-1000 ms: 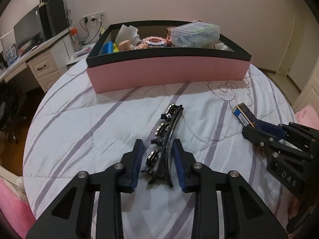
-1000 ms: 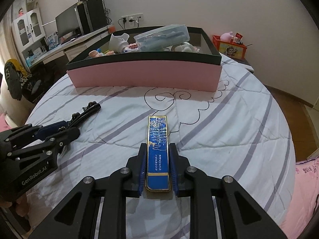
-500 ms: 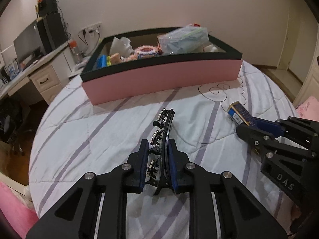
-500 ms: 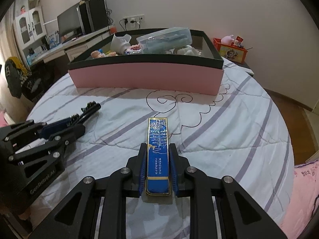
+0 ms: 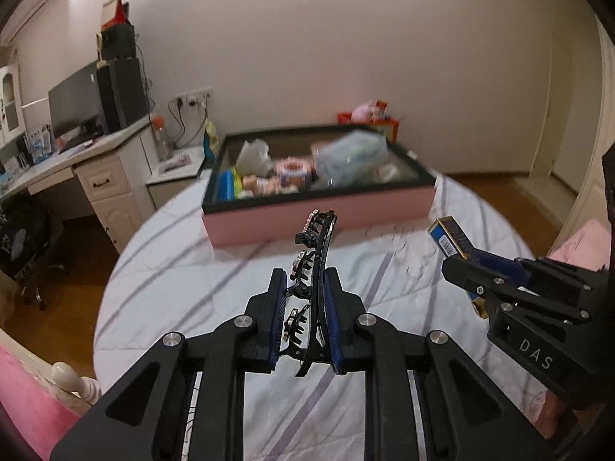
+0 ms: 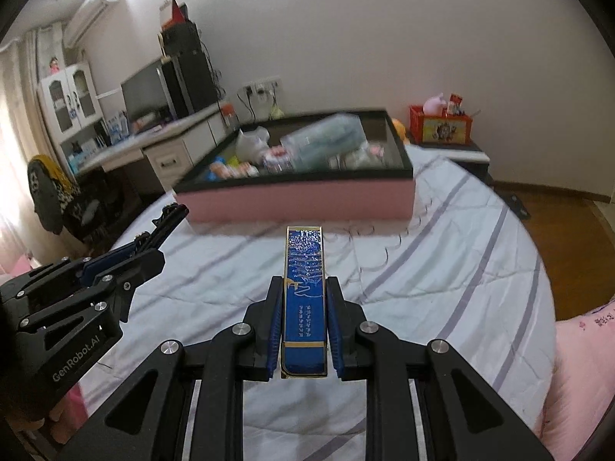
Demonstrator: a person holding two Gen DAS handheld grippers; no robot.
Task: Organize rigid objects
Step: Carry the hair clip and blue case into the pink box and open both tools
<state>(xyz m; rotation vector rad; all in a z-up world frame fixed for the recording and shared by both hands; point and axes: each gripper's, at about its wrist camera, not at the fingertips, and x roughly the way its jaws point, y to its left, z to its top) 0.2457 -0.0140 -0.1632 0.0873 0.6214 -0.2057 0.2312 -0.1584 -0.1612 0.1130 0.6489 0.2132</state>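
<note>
left tool [image 5: 303, 311]: clamped tight on a long black hair clip [image 5: 313, 269]. Pads press both sides of its near half, and the rest sticks out straight ahead past the tips, up off the bed [image 5: 192, 269].
right tool [image 6: 303, 322]: squeezed shut on a slim blue box [image 6: 303, 288] with gold edging. It's gripped at the near end, far end poking forward, also in the air.
pink box [image 5: 319, 219]: dead ahead of both tools on the bed, black rim, already stuffed with blurry odds and ends.
side by side: each tool shows up at the edge of the other's view, near but apart.
desk [image 6: 153, 146]: off to the left, beyond the bed.
</note>
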